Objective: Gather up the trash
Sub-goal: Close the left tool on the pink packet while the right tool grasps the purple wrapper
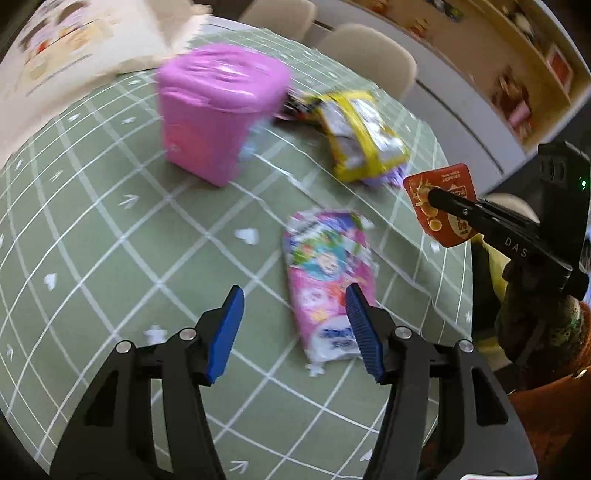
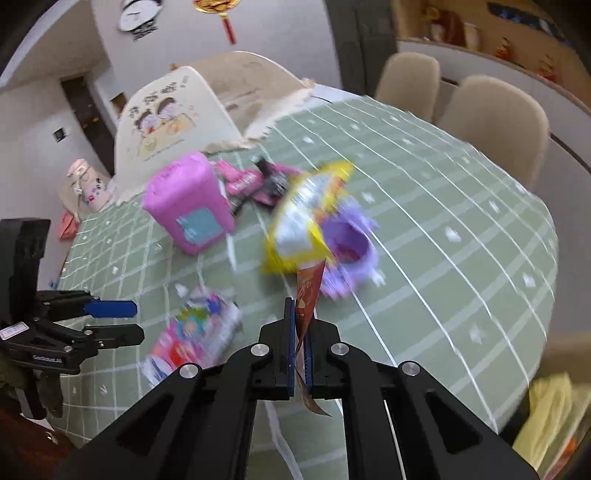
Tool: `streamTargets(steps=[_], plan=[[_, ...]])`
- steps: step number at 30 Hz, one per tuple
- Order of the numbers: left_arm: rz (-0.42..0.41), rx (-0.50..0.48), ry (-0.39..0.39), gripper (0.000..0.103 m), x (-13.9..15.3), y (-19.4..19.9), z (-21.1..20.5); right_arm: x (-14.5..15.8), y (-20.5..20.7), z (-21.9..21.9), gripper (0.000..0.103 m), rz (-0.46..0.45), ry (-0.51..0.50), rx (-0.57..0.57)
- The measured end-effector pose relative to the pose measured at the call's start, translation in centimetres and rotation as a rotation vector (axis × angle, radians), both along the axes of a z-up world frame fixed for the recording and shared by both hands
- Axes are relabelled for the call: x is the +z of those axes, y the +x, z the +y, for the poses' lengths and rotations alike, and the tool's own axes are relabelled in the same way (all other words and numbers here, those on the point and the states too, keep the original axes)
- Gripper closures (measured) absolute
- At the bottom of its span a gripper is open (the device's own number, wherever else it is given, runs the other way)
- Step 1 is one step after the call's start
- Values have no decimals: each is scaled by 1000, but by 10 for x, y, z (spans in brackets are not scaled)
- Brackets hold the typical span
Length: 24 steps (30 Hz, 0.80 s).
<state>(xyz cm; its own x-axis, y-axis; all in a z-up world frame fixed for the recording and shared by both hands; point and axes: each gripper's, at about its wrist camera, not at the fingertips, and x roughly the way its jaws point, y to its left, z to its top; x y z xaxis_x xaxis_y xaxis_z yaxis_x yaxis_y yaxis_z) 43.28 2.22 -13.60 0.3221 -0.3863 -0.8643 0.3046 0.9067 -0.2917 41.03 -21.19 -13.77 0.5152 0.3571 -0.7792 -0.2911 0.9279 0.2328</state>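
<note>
You're working at a round table [image 2: 461, 229] under a green checked cloth [image 1: 110, 236]. Past its far edge stand two beige chairs [image 2: 495, 114]. Behind them runs a long shelf [image 1: 532, 66] of blurred, colourful items. A clock [image 2: 140, 14] and a red hanging ornament [image 2: 229, 22] mark the pale wall.

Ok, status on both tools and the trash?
Right tool shut on red wrapper. Left tool open, empty, over pink wrapper. Pink bin upright; yellow wrapper beside it. Nothing blocking.
</note>
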Motion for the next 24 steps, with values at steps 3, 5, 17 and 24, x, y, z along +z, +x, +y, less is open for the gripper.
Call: streamTargets(steps=[3, 5, 17, 24], plan=[[2, -48, 45, 49, -4, 2, -21, -7, -11, -16, 96, 14, 37, -52], [0, -73, 70, 49, -6, 4, -36, -10, -16, -24, 94, 17, 57, -82], [-51, -80, 257, 49, -22, 16, -58, -18, -27, -44, 54, 16, 68, -129], [-34, 90, 185, 49, -14, 28, -2, -39, -18, -19, 54, 81, 43, -49]])
